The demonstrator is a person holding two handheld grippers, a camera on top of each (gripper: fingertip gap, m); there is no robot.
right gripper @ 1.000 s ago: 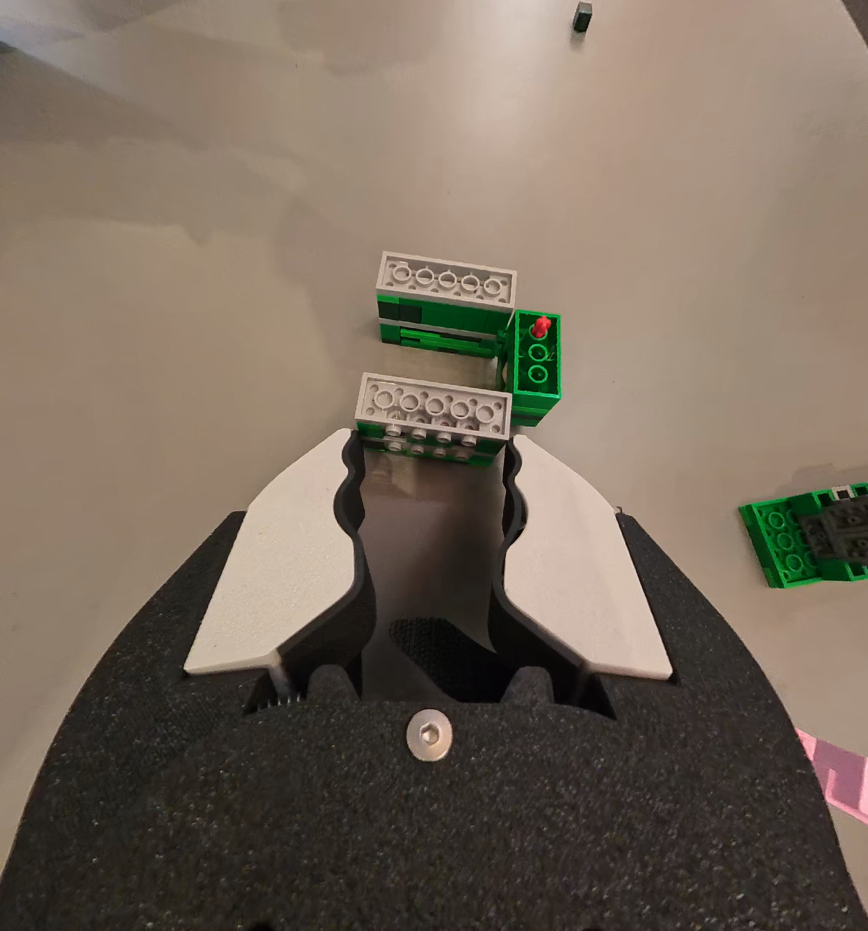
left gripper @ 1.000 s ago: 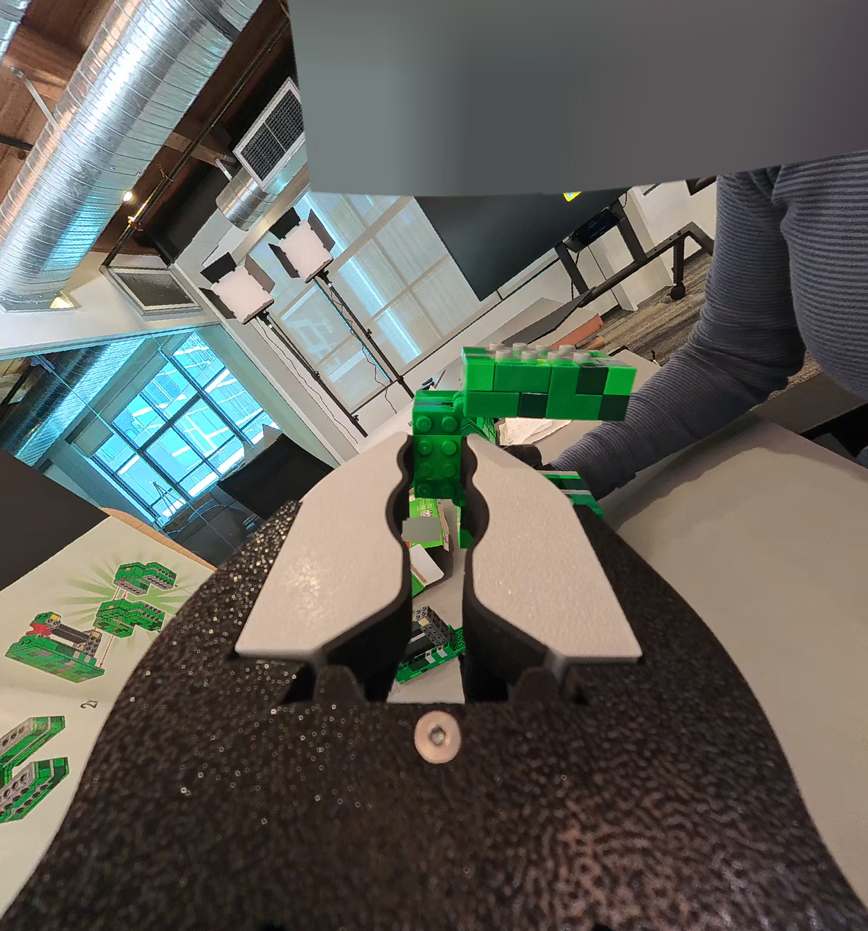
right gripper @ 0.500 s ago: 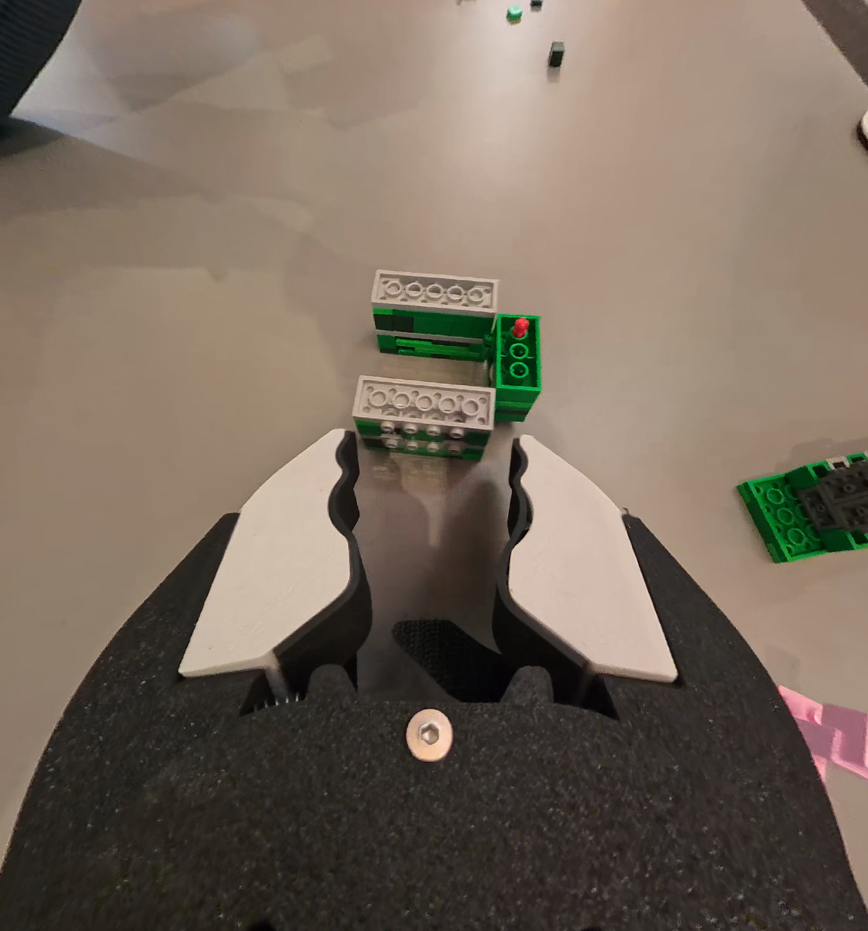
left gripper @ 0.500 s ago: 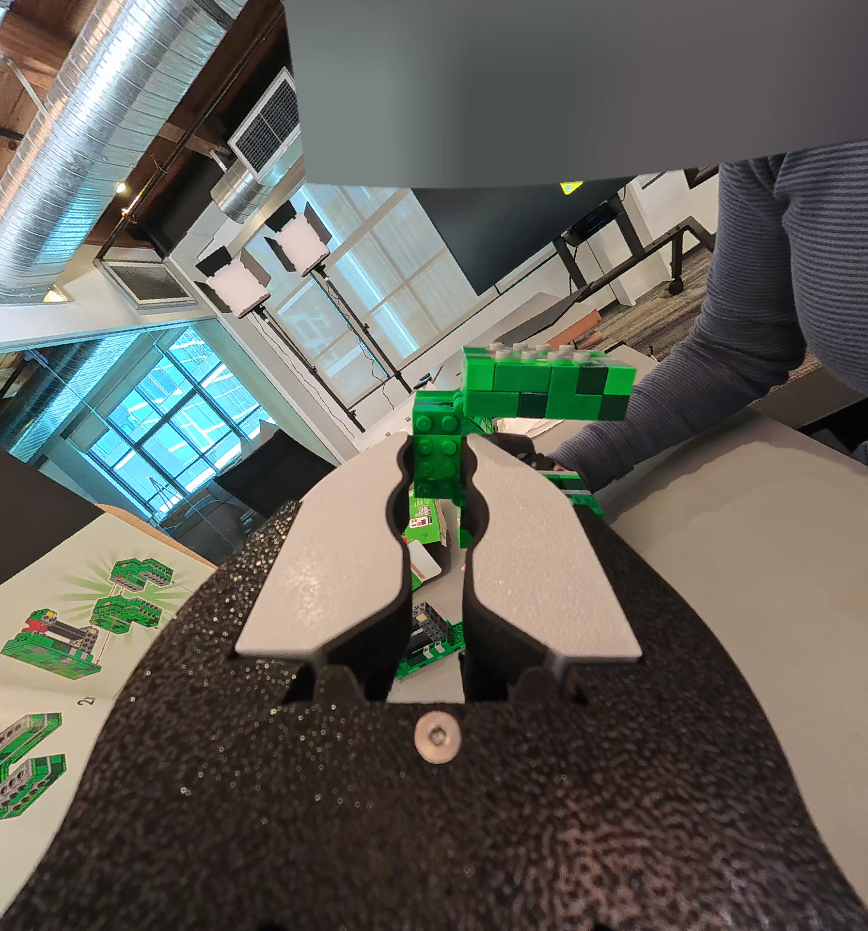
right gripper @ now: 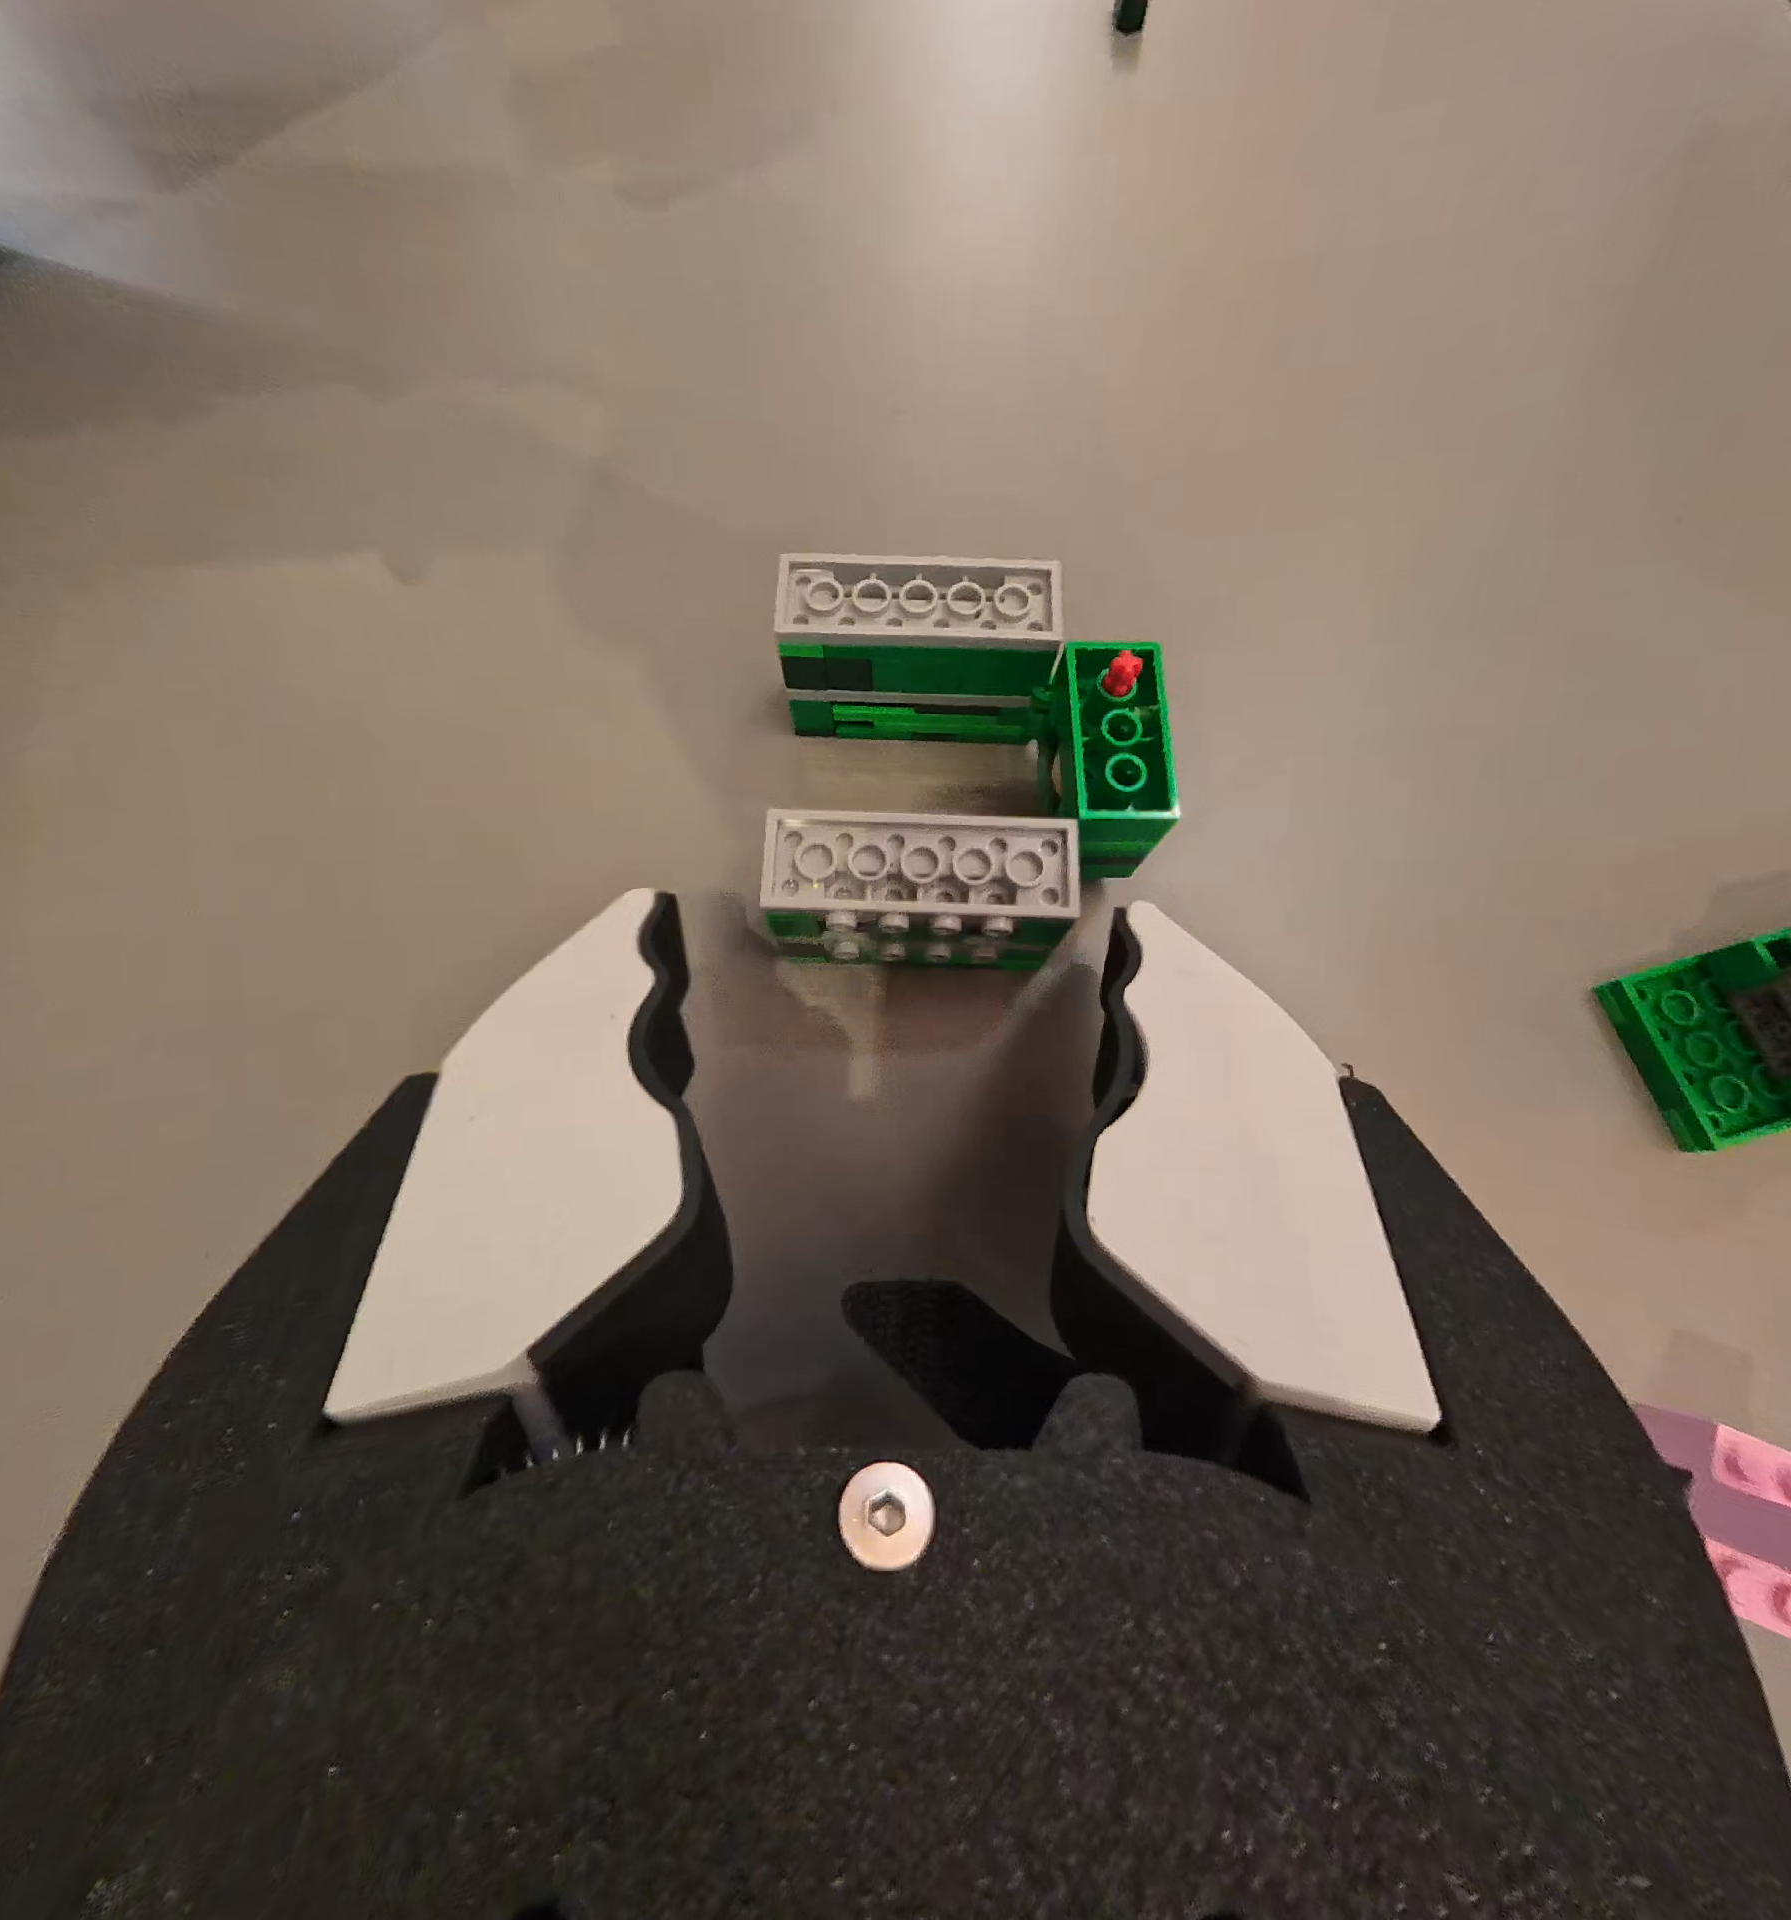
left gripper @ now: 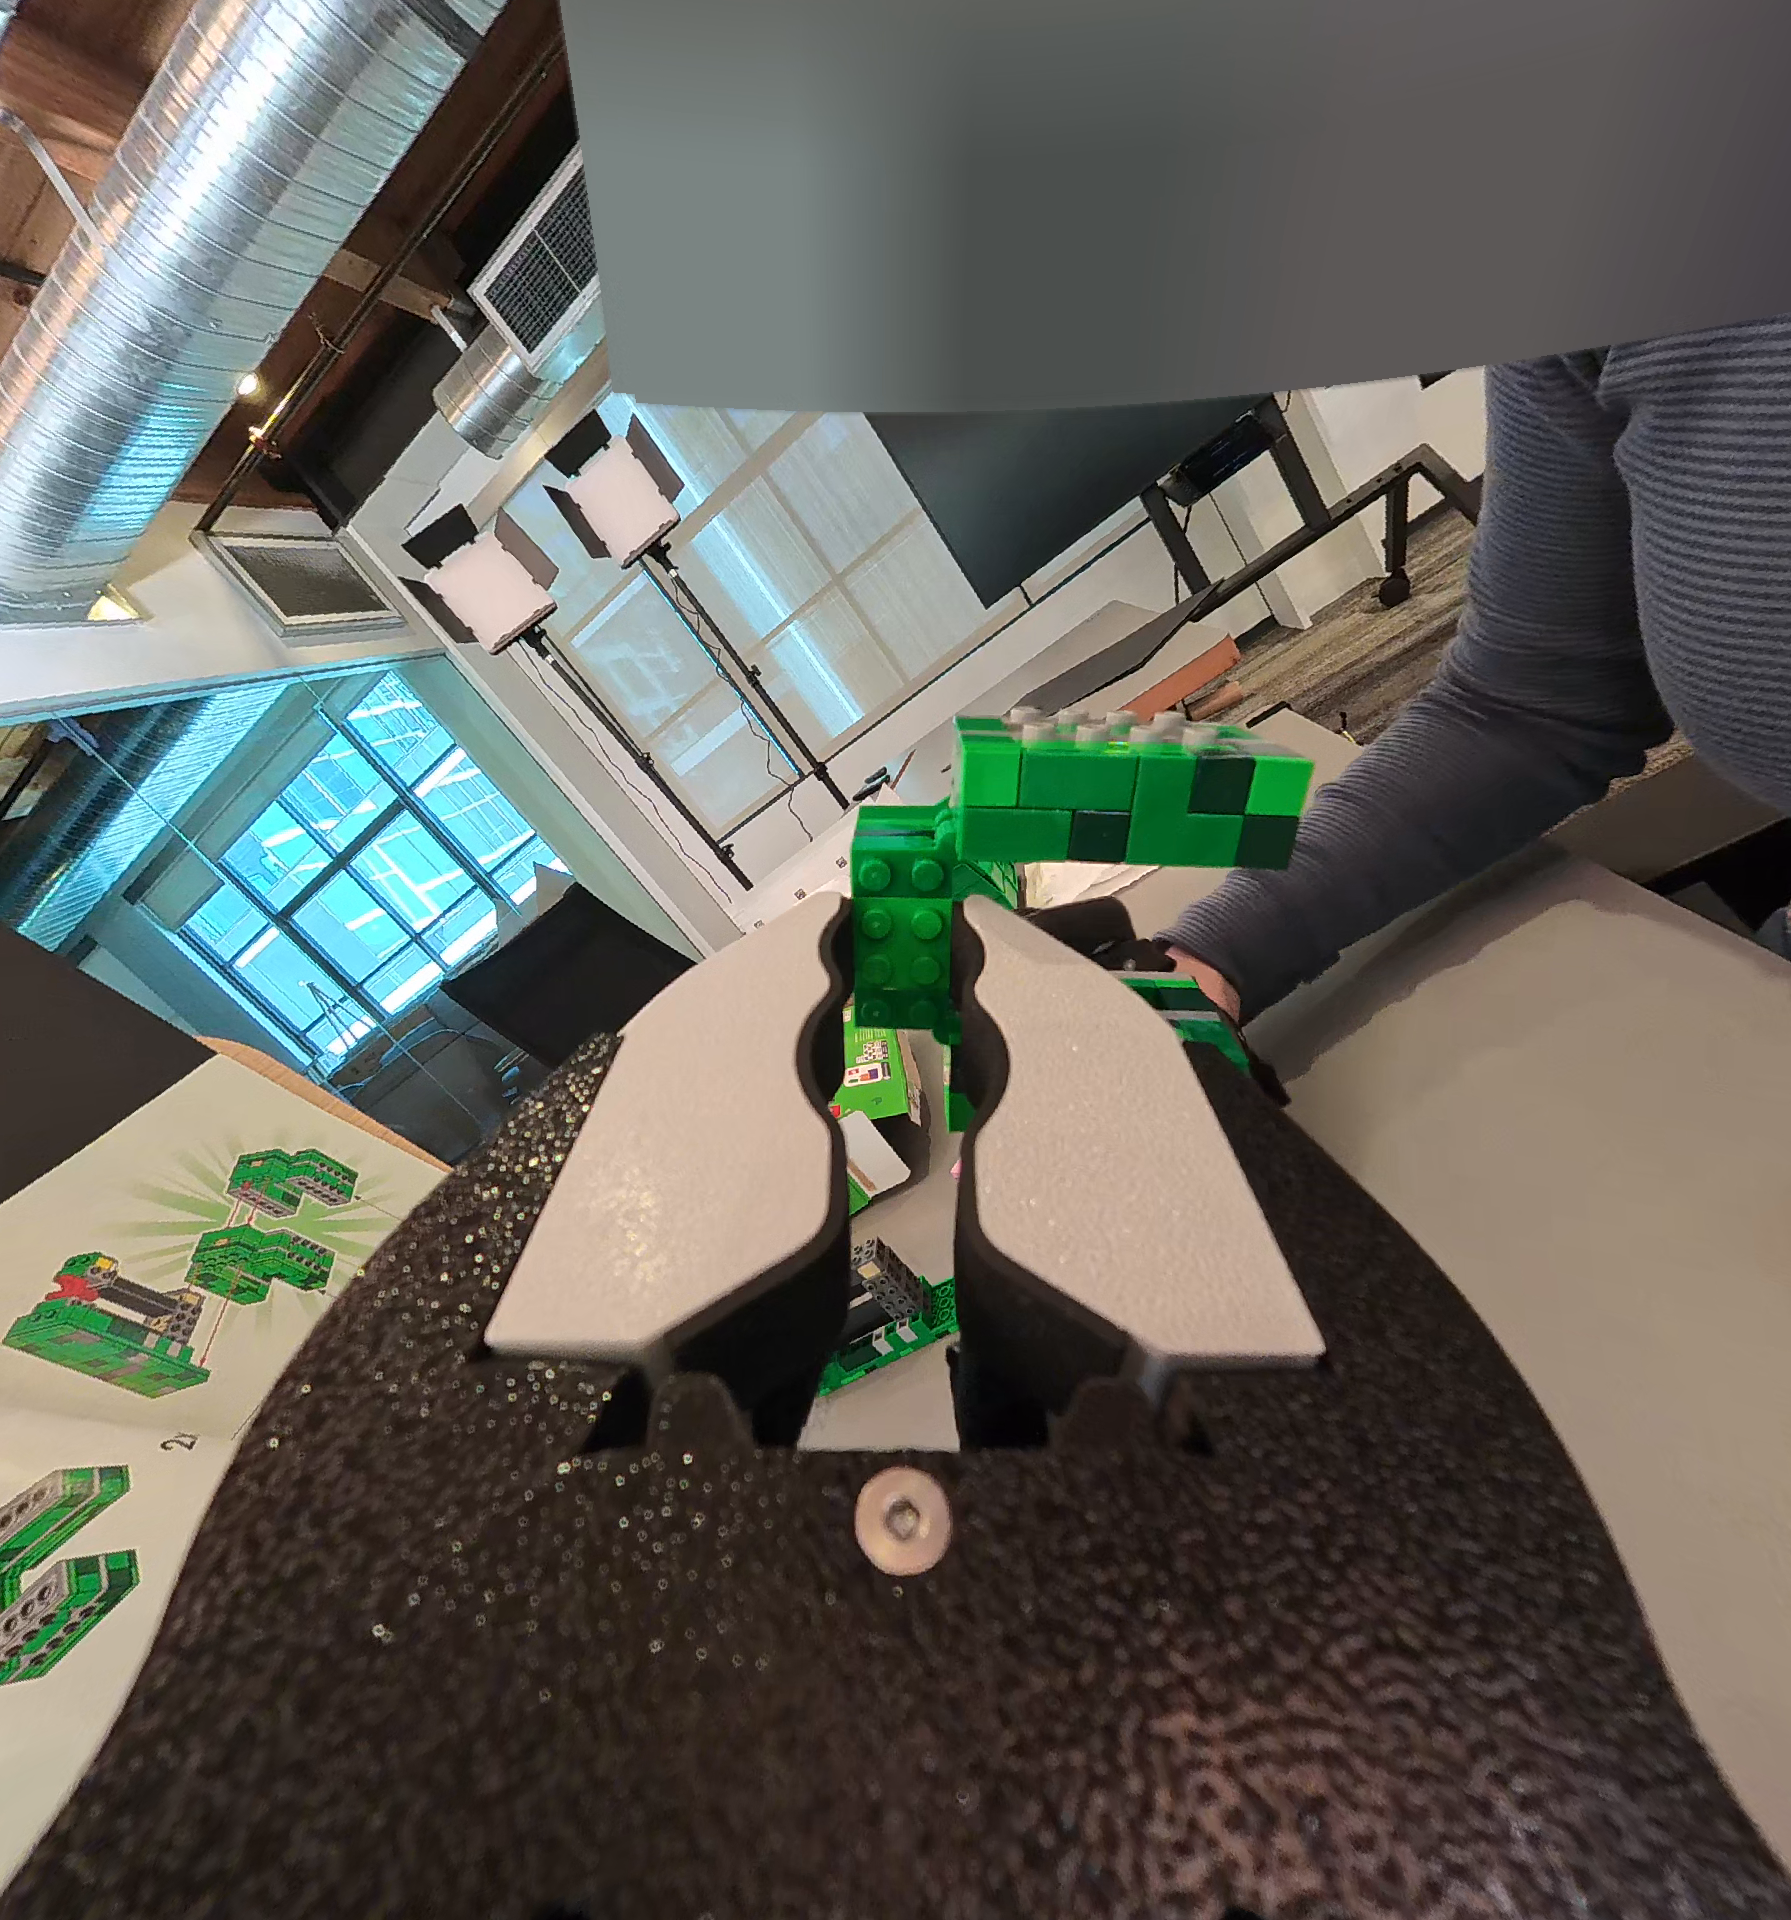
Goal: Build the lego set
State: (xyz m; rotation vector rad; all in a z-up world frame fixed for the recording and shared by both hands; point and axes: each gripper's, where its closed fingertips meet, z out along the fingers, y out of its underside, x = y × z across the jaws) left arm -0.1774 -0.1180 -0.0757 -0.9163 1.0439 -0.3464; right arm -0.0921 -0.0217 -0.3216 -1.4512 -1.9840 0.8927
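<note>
My left gripper [left gripper: 906,951] is shut on the narrow studded stem of a green lego assembly [left gripper: 1119,800] and holds it up above the table; its wide green block with grey studs juts to the right. My right gripper [right gripper: 886,920] is open and empty, low over the table. Just beyond its fingertips lies a second green-and-grey assembly [right gripper: 922,883]: two grey-topped blocks joined at the right by a green brick with a red pin [right gripper: 1119,673]. The near block sits between the fingertips' line, a little ahead of them.
A green plate with dark grey bricks [right gripper: 1753,1039] lies at the right, pink bricks [right gripper: 1764,1538] at the lower right. An instruction sheet [left gripper: 122,1320] lies at the left. A person's sleeved arm [left gripper: 1442,790] reaches over the table [left gripper: 1545,1195]. Small loose pieces lie far back. The grippers' ends are close to 30 cm from one another.
My right gripper has opened wider and moved slightly closer to the grey-topped assembly. My left gripper holds the green assembly almost still.
</note>
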